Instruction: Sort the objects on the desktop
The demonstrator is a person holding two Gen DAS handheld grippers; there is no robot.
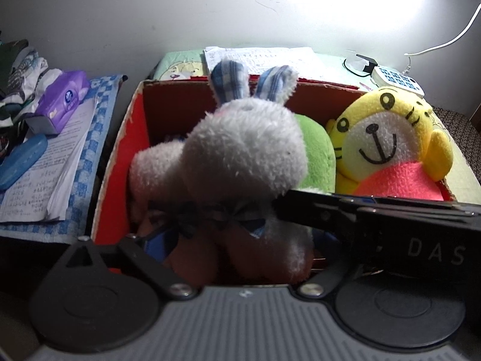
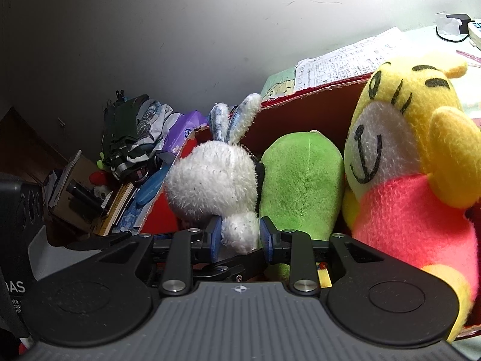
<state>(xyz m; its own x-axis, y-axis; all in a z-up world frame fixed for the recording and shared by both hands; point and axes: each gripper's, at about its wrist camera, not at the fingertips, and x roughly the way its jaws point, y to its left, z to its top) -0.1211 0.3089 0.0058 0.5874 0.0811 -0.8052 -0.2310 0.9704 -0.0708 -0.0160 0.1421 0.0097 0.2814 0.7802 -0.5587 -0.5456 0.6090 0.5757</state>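
Note:
A white plush bunny [image 1: 240, 141] with blue checked ears sits in a red cardboard box [image 1: 177, 105], left of a green plush [image 1: 315, 150] and a yellow tiger plush [image 1: 387, 138]. My left gripper [image 1: 231, 249] is spread wide around the bunny's lower body; its fingertips are lost in shadow. My right gripper [image 1: 288, 210] reaches in from the right. In the right wrist view the right gripper [image 2: 240, 237] has its blue pads [image 2: 215, 237] pressed on either side of the bunny's [image 2: 210, 177] white paw. The green plush [image 2: 300, 180] and tiger [image 2: 405, 156] fill the box [image 2: 300, 111] to the right.
Left of the box, a purple tissue pack [image 1: 64, 99], a blue case [image 1: 21, 159] and papers [image 1: 45, 165] lie on a blue checked cloth [image 1: 90, 138]. Behind the box are printed sheets [image 1: 261, 57], a keypad device [image 1: 396, 79] and a white cable [image 1: 451, 39]. Clothes [image 2: 129, 138] are piled at far left.

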